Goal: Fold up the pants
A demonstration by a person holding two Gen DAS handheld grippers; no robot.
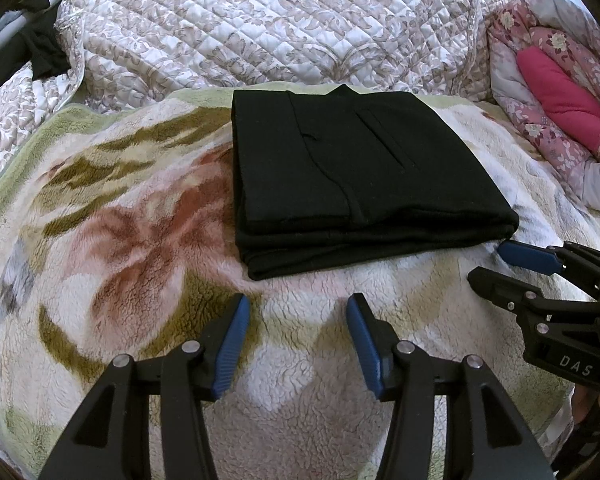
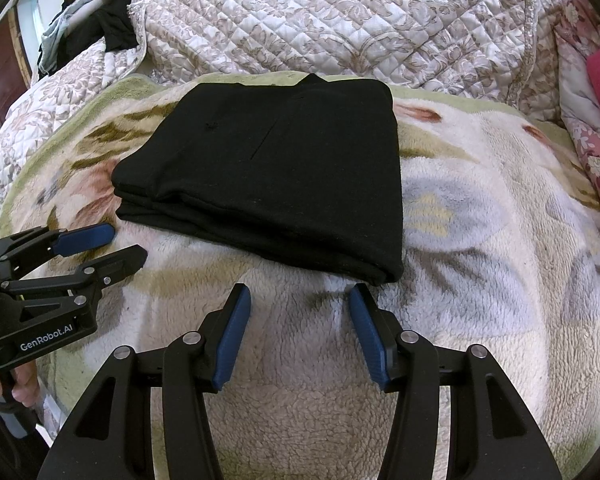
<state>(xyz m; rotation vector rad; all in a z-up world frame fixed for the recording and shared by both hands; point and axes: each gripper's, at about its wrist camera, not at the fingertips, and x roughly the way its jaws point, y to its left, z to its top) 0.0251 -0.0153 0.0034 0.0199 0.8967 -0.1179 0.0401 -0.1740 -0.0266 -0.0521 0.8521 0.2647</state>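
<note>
Black pants [image 1: 356, 176] lie folded in a flat rectangular stack on a fleece floral blanket [image 1: 120, 220]; they also show in the right wrist view [image 2: 284, 176]. My left gripper [image 1: 298, 304] is open and empty, just in front of the stack's near edge. It also shows at the left of the right wrist view [image 2: 128, 246]. My right gripper [image 2: 300, 294] is open and empty, near the stack's near right corner. It shows at the right of the left wrist view [image 1: 486, 262], close to the stack's corner.
A quilted cream bedspread [image 1: 260, 28] rises behind the blanket. A pink floral quilt with a magenta lining [image 1: 556, 92] is bunched at the right. Dark clothes [image 2: 112, 28] hang at the back left. The blanket [image 2: 500, 240] spreads to the right of the pants.
</note>
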